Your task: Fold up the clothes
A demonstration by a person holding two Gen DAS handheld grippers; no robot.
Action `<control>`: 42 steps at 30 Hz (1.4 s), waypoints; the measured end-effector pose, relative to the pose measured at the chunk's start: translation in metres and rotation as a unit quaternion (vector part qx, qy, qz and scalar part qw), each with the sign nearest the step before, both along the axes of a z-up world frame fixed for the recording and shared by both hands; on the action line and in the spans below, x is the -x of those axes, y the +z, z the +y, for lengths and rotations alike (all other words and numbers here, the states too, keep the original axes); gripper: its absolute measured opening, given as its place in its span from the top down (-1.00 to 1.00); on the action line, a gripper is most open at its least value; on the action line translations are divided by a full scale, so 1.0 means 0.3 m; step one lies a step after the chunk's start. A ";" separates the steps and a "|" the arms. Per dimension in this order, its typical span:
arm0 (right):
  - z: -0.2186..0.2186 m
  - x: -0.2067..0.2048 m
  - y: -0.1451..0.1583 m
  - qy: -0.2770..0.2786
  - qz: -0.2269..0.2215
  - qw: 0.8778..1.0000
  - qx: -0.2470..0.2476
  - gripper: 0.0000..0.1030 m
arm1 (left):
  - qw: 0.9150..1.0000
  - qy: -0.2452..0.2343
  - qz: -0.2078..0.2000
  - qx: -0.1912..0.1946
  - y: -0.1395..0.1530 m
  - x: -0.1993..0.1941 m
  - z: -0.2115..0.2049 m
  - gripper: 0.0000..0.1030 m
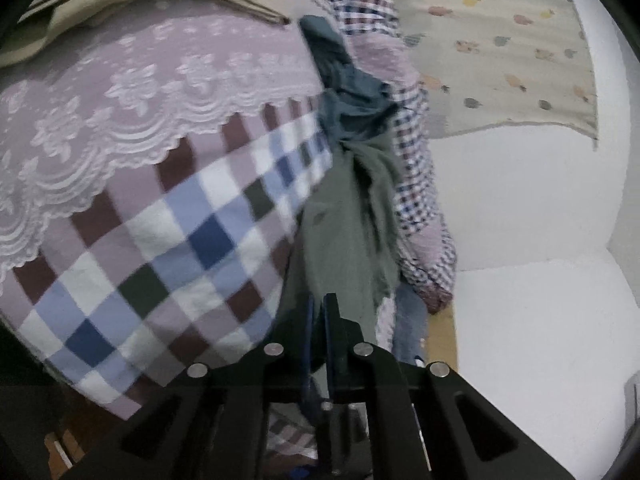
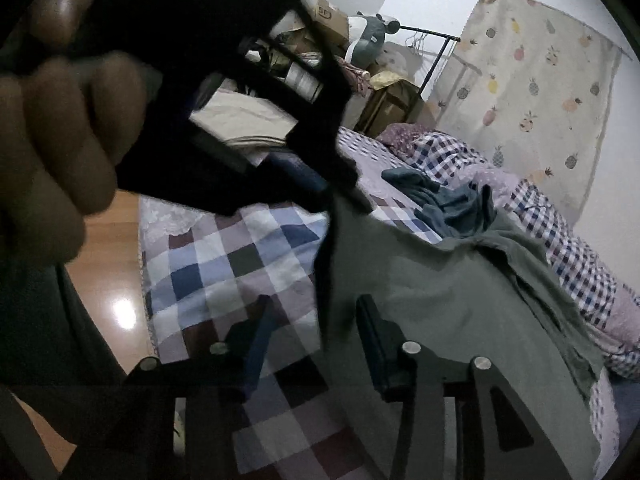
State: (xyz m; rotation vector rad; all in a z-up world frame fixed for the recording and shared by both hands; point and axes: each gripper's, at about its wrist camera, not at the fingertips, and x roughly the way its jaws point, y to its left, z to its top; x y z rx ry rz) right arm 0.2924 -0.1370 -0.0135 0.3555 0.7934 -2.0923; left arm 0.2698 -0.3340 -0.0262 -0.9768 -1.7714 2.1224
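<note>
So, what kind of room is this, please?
Most likely a bedroom at home. A bed with a checked bedsheet fills the view, a pineapple-print curtain hangs on the wall, and a plush toy sits among cardboard boxes. A grey-green garment lies on the bed.

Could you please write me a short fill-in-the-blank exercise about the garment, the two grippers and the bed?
1. The left gripper has its fingers shut on the ____ garment.
2. The right gripper has its fingers ____, with the garment's edge between them.
3. The bedspread has a ____ pattern.
4. The curtain is printed with ____.

Missing words: green; open; checked; pineapples
</note>
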 end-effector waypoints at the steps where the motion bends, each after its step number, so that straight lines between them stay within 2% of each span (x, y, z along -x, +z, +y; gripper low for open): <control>1: -0.003 0.004 -0.004 -0.004 0.003 1.000 -0.002 0.11 | 1.000 -0.003 0.005 -0.003 0.004 0.001 0.002 0.94; 4: -0.009 0.023 -0.010 -0.021 0.017 1.000 -0.006 0.14 | 1.000 -0.009 0.002 -0.013 -0.002 0.003 0.004 0.94; 6: -0.012 0.034 -0.010 -0.031 0.028 0.999 -0.008 0.23 | 1.000 -0.006 -0.004 -0.014 -0.010 0.002 0.001 0.94; 8: -0.018 0.039 -0.007 -0.028 0.034 0.999 -0.013 0.72 | 1.000 -0.002 -0.011 -0.015 -0.019 0.000 -0.002 0.93; 10: -0.022 0.033 -0.005 -0.020 0.040 0.999 -0.017 0.91 | 1.000 0.007 -0.024 -0.012 -0.031 -0.007 -0.011 0.91; 12: -0.025 0.023 -0.002 -0.013 0.044 0.999 -0.016 0.94 | 0.999 0.018 -0.035 -0.007 -0.041 -0.016 -0.019 0.75; 15: -0.020 0.020 0.014 -0.007 0.039 0.999 -0.010 0.96 | 0.999 0.026 -0.045 0.004 -0.048 -0.022 -0.022 0.19; 16: -0.018 0.022 0.021 -0.007 0.037 0.999 -0.006 0.96 | 0.999 0.026 -0.046 0.008 -0.049 -0.024 -0.021 0.07; 20: -0.014 0.023 0.035 -0.007 0.032 0.999 -0.002 0.96 | 0.999 0.018 -0.044 0.025 -0.041 -0.016 -0.001 0.06; 27: -0.018 0.022 0.034 -0.002 0.030 1.000 -0.006 0.96 | 0.997 -0.010 -0.010 0.073 0.013 0.009 0.051 0.06; 28: -0.019 0.020 0.033 -0.001 0.030 1.000 -0.006 0.96 | 0.997 -0.010 -0.007 0.080 0.017 0.011 0.053 0.10; 29: -0.018 0.019 0.033 0.000 0.028 1.000 -0.005 0.95 | 0.996 -0.009 -0.007 0.087 0.020 0.013 0.054 0.42; 31: -0.014 0.018 0.032 0.000 0.027 1.000 -0.005 0.94 | 0.995 -0.010 -0.013 0.095 0.019 0.022 0.056 0.89; 34: -0.005 0.010 0.027 -0.003 0.031 0.999 -0.005 0.91 | 0.995 -0.006 -0.018 0.101 0.017 0.029 0.058 0.96; 36: 0.002 0.006 0.021 -0.008 0.042 0.999 -0.010 0.81 | 0.994 -0.007 -0.011 0.105 0.033 0.030 0.061 0.97; 38: 0.011 0.009 0.017 -0.018 0.051 0.998 -0.014 0.54 | 0.994 -0.006 0.000 0.105 0.049 0.029 0.058 0.97; 40: 0.026 0.019 0.013 -0.030 0.059 0.998 -0.018 0.41 | 0.995 -0.002 0.010 0.100 0.065 0.031 0.053 0.97; 42: 0.048 0.036 0.012 -0.045 0.067 0.996 -0.024 0.38 | 0.995 0.002 0.020 0.096 0.081 0.034 0.049 0.97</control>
